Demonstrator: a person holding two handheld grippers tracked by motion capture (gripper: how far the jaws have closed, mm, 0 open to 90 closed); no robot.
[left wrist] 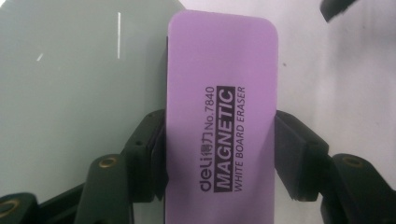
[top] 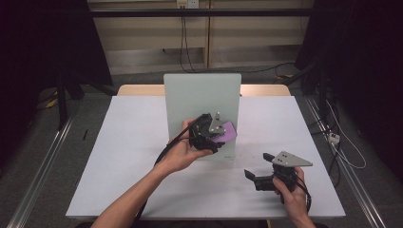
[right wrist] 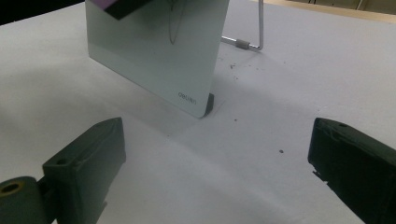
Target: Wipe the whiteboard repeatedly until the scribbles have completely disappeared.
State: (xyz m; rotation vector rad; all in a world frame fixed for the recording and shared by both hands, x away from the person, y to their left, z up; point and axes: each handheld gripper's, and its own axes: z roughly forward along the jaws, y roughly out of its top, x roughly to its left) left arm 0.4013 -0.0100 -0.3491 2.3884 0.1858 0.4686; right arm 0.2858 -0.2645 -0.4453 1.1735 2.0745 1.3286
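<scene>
a person's left hand-held gripper [top: 219, 135] clamps a purple whiteboard eraser [top: 225, 132] against the lower right part of an upright pale grey-green whiteboard [top: 199, 95] that stands near the middle of the white surface [top: 128, 156]. in the left gripper view the eraser [left wrist: 219, 116] runs lengthwise up from between the two black jaws, which press on its long sides about halfway along, its printed purple back facing the camera with the words "magnetic white board eraser"; its rounded far end reaches well past the pads, and its left edge lies over the right edge of the board [left wrist: 70, 93], where a few short marker strokes show. the eraser sits right at the tip of this hand-held gripper, tilted slightly in the high view, with the left hand [top: 183, 152] behind it and a black cable trailing back along the forearm.

the right hand-held gripper [top: 256, 168] rests low over the surface near the right front, well apart from the board and eraser, its jaws spread wide with nothing between them. in the right gripper view the board's lower corner [right wrist: 196, 100] with a small brand mark, its wire stand [right wrist: 254, 32] and a corner of the eraser [right wrist: 121, 7] at the top edge lie beyond those open jaws, with dark specks scattered on the surface [right wrist: 280, 93]
</scene>
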